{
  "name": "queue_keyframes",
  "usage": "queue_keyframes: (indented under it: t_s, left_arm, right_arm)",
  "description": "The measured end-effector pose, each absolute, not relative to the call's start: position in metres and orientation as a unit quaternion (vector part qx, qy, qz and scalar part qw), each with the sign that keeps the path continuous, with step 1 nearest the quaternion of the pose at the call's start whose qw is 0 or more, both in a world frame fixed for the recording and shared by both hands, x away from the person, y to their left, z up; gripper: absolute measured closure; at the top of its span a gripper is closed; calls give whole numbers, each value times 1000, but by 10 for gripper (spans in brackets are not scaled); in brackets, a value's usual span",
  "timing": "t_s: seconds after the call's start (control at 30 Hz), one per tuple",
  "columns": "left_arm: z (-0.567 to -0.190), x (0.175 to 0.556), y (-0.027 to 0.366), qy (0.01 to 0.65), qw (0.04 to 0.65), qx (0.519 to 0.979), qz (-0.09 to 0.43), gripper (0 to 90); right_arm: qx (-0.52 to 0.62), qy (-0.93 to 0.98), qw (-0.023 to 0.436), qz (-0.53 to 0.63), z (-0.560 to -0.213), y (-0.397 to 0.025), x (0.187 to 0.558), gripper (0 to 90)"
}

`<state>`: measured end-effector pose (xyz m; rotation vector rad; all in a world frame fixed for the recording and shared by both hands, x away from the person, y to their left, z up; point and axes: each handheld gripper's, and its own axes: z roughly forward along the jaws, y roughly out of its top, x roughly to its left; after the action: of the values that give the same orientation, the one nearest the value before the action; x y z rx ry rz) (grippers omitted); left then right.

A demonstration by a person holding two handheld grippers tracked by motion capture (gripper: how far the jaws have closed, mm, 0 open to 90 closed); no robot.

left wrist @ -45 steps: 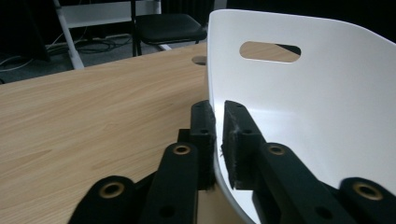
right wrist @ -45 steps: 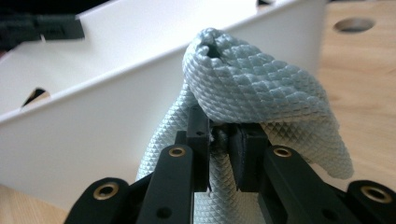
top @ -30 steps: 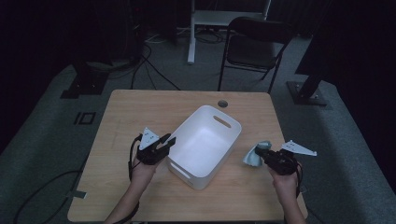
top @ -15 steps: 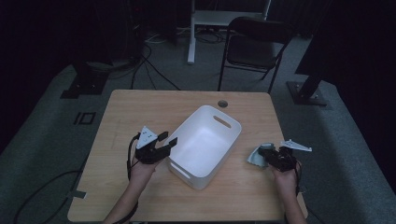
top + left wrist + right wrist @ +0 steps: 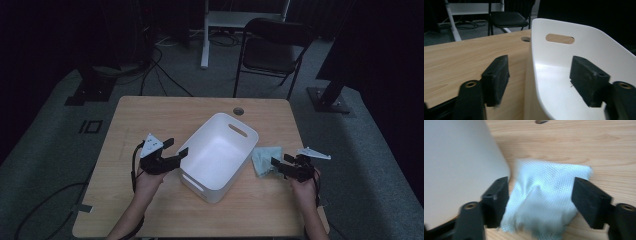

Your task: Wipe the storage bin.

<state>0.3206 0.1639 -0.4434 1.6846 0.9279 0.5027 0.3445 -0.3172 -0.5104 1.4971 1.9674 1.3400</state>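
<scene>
- Cloth (image 5: pixel 546 200): a pale blue-green, waffle-textured piece lying crumpled on the wooden surface (image 5: pixel 165 117), just beside the right-hand wall of the white bin (image 5: pixel 217 150). In the high view the cloth (image 5: pixel 262 159) sits between the bin and the right gripper.
- Right gripper (image 5: pixel 281 165): released, its two black jaws spread wide. In the right gripper view the jaws stand one to each side of the cloth, with the fabric in the gap between them; whether either pad touches it I cannot tell.
- Left gripper (image 5: pixel 176 148): also released, jaws well apart. In the left gripper view the jaws straddle the bin's near wall, one outside over the surface, the other over the bin's inside.
- Bin (image 5: pixel 564 75): upright, set at an angle on the surface, with an oval handle slot in its end wall.
- Behind the surface stands a dark folding chair (image 5: pixel 272 50) on grey floor.
</scene>
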Motion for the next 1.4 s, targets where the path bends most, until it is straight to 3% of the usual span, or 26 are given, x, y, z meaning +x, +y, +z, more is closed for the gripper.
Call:
queue_keyframes:
  t_s: [0.2,0.37,0.87,0.97,1.1,1.4]
  left_arm:
    - [-444,320,177,408,547,699,214,195]
    - [-449,317,189,413,546,697,215,172]
    - [-466,304,221,431,543,683,230,172]
    - [-473,300,225,436,536,684,233,172]
    - [-482,291,227,447,513,676,282,173]
    - [-502,285,241,471,490,685,262,173]
  right_arm:
    - [506,698,159,480,-510,-312,337,261]
    - [499,706,164,476,-508,-309,333,261]
    - [487,716,158,475,-516,-303,323,260]
    - [482,716,156,479,-520,-301,321,212]
    - [477,719,161,479,-526,-299,318,201]
    - [475,724,155,475,-533,-298,316,164]
